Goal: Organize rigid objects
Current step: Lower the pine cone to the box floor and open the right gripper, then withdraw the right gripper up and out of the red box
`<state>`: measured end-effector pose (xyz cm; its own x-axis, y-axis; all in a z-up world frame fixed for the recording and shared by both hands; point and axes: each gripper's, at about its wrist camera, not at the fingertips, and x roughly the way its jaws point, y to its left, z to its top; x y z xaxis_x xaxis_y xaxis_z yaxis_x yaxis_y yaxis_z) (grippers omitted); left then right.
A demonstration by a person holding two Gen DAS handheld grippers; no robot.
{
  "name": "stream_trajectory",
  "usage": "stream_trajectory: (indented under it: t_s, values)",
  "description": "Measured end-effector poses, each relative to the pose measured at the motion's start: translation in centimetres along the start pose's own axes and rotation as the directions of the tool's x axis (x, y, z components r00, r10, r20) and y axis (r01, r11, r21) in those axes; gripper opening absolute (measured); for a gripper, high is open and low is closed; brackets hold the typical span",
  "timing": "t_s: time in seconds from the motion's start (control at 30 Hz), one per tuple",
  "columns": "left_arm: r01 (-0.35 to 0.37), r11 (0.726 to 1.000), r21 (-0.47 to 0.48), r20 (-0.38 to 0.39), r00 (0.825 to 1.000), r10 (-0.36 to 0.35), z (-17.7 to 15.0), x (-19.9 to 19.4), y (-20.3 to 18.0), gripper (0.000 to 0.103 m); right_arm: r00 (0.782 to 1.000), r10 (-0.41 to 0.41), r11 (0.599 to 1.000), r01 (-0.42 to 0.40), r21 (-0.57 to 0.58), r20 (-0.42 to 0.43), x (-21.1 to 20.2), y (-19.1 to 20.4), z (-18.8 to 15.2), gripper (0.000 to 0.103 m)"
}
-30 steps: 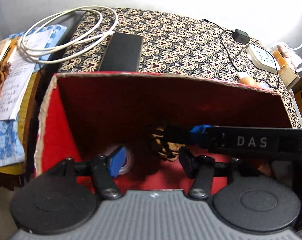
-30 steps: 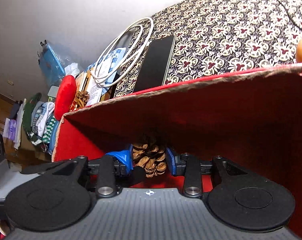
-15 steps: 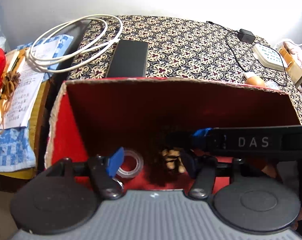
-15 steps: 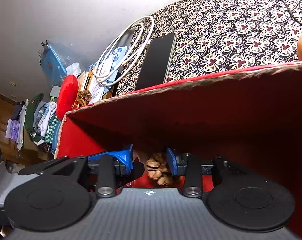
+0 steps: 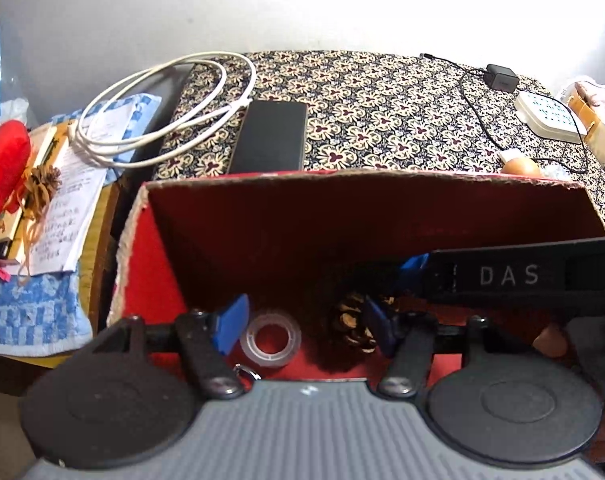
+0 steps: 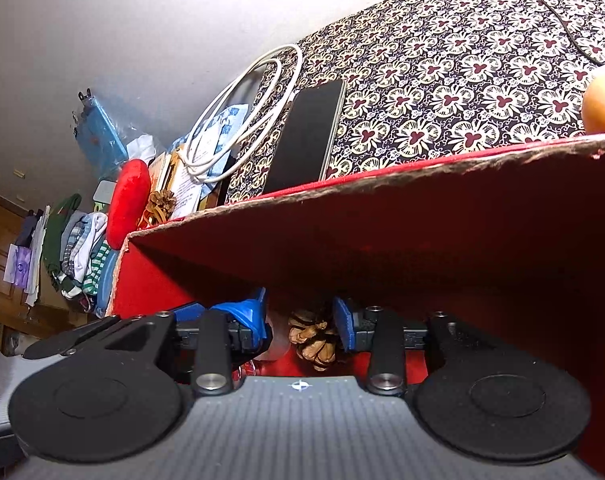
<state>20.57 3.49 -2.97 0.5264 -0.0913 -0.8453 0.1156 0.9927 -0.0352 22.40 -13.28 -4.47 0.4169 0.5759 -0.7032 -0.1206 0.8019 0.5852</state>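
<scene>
A red cardboard box (image 5: 154,272) (image 6: 482,240) stands on the patterned tablecloth. On its floor lie a clear tape roll (image 5: 271,338) and a brown pine cone (image 5: 352,322) (image 6: 314,338). My left gripper (image 5: 304,326) is open and empty just above the box floor, with the tape roll between its blue fingers. My right gripper (image 6: 300,320) reaches into the box from the right; its jaws stand apart above the pine cone, which lies loose below them. Its black arm marked DAS (image 5: 514,276) crosses the left wrist view.
Behind the box lie a black phone (image 5: 272,142) (image 6: 308,136) and a coiled white cable (image 5: 166,108). A black charger cable (image 5: 498,76), a white device (image 5: 548,116) and an orange ball (image 5: 520,168) are at back right. Papers, a second pine cone (image 5: 42,178) and a red cushion (image 5: 2,168) lie to the left.
My right gripper has opened and let the pine cone drop onto the box floor. Both grippers have risen and drawn back a little from the box.
</scene>
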Motion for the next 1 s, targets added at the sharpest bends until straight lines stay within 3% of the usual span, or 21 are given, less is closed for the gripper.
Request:
stream_trajectory:
  t_s: [0.27,0.43,0.83,1.0]
  values:
    - [-0.037,0.999,0.019,0.043,0.998,0.036,-0.2,-0.6,-0.6,0.066,0.994,-0.082,0.993,0.088,-0.082,0.076,-1.3,1.5,-0.7,0.021]
    - [-0.054,0.998,0.023,0.072,0.996,0.052,-0.4,-0.9,-0.7,0.066,0.989,-0.070,0.992,0.082,-0.092,0.134,-3.2,2.5,-1.4,0.021]
    - [-0.163,0.987,0.002,0.249,0.956,0.157,-1.6,-3.8,-1.2,0.086,0.945,-0.138,0.975,0.182,-0.127,0.296,-8.2,4.5,-5.3,0.021]
    - [-0.142,0.990,-0.011,0.249,0.958,0.140,-2.8,-5.6,-1.6,0.089,0.923,-0.154,0.964,0.219,-0.152,0.351,-10.0,5.5,-7.1,0.021]
